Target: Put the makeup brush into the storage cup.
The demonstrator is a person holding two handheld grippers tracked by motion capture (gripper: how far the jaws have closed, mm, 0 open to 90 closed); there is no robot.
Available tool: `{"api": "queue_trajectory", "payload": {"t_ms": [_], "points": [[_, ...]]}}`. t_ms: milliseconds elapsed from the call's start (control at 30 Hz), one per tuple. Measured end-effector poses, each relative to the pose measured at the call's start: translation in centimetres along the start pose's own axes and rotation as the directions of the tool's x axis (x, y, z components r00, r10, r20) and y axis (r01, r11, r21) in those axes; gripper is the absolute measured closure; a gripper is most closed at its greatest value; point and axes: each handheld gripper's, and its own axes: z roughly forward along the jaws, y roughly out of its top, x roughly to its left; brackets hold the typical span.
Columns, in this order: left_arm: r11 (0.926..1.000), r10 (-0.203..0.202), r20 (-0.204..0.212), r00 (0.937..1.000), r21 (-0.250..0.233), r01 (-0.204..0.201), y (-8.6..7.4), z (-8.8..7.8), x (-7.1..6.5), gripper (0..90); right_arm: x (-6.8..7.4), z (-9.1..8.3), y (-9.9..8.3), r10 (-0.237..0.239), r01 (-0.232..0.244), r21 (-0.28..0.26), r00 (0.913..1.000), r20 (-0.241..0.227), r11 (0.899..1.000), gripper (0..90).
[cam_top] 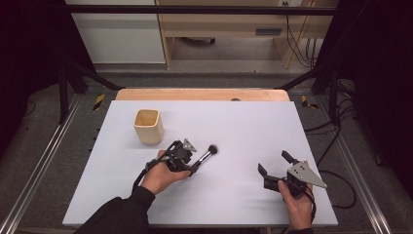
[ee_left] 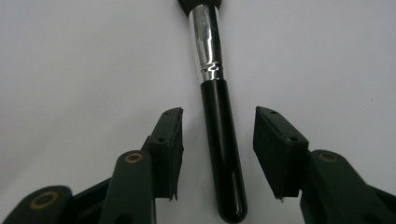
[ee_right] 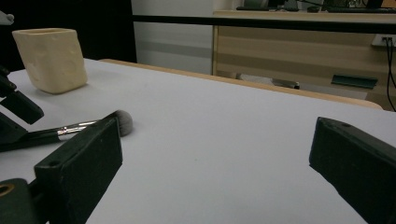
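A cream square cup point(cam_top: 148, 126) is seen standing upright on the left part of the white table point(cam_top: 243, 122), apart from everything else. To its right and nearer the person, the left gripper point(cam_top: 195, 168) is held low over the table, with a makeup brush point(cam_top: 206, 155) lying flat on the surface between its 2 jaws. In the left gripper view, the brush's black handle point(ee_left: 222, 154) is seen running up the middle, with a gap left on each side, so the pads are not pressed on it; the silver ferrule point(ee_left: 206, 42) and the dark bristles lie beyond the jaw tips. Further right, the right gripper point(cam_top: 272, 163) is held well apart from the brush, its jaws spread wide with nothing between them.
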Motion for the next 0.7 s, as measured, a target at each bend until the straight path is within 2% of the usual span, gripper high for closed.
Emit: {"api": "queue_trajectory", "payload": {"t_ms": [133, 333, 500, 700], "points": [[0.9999, -0.009, -0.011, 0.9999, 0.005, 0.009, -0.28, 0.11, 0.14, 56.8, 0.06, 0.05, -0.01, -0.001, 0.001, 0.000, 1.0000, 0.000, 1.000, 2.8], [0.9992, -0.029, 0.008, 0.9996, 0.027, 0.028, -0.53, 0.26, 0.24, 62.0, 0.06, 0.05, -0.02, 0.000, 0.000, 0.000, 1.0000, 0.000, 1.000, 2.8], [0.9985, -0.029, 0.016, 0.9994, 0.047, 0.028, -0.66, 0.64, 0.11, 65.7, 0.07, 0.09, -0.04, -0.007, 0.006, -0.002, 1.0000, -0.003, 1.000, 2.8], [0.9989, -0.020, 0.016, 0.9997, 0.044, 0.020, -0.81, 0.83, -0.09, 71.9, 0.02, 0.06, -0.05, -0.006, 0.006, 0.001, 1.0000, 0.000, 1.000, 2.9]]}}
